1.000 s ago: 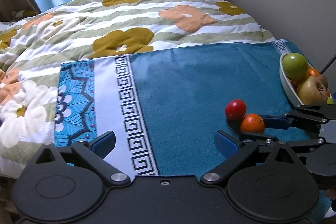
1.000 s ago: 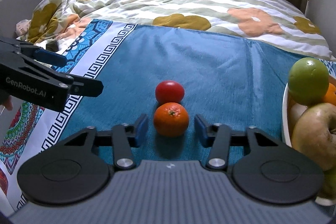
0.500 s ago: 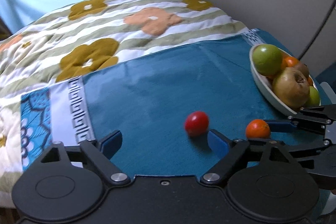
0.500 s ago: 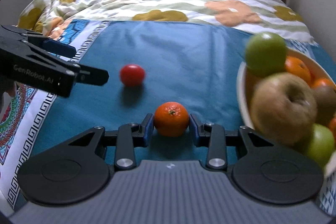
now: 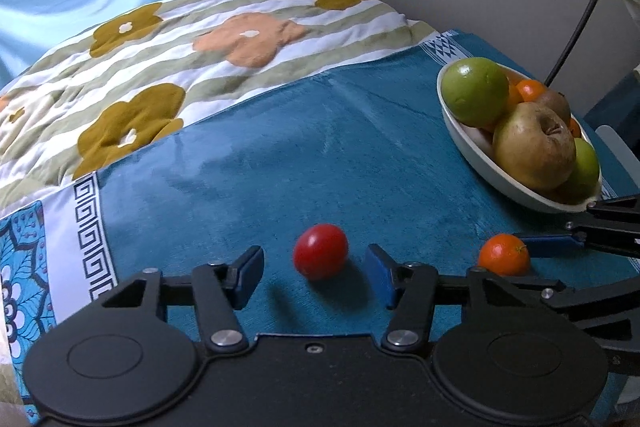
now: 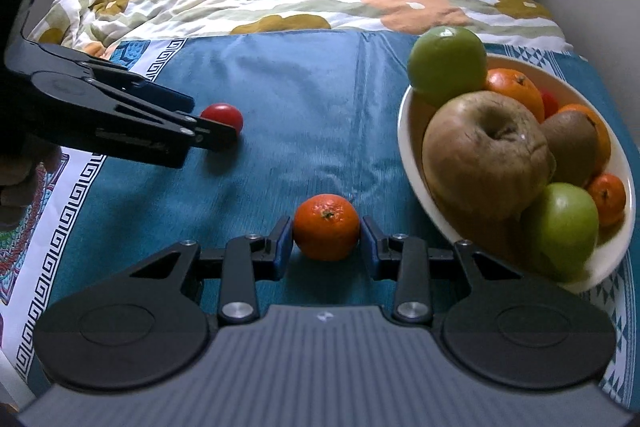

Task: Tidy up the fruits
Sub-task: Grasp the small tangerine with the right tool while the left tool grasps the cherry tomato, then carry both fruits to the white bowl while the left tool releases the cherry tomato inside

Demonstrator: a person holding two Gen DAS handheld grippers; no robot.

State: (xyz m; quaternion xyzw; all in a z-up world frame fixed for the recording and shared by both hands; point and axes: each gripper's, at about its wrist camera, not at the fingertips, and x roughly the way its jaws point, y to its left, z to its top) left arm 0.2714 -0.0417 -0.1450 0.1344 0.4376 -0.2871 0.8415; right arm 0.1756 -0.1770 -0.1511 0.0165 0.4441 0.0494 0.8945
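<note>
While gripping mandarin, right claw.

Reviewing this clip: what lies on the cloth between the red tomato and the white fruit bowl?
Apart from the mandarin in the right gripper, near the bowl, nothing lies there: in the right wrist view the blue cloth is bare from the tomato across.
</note>
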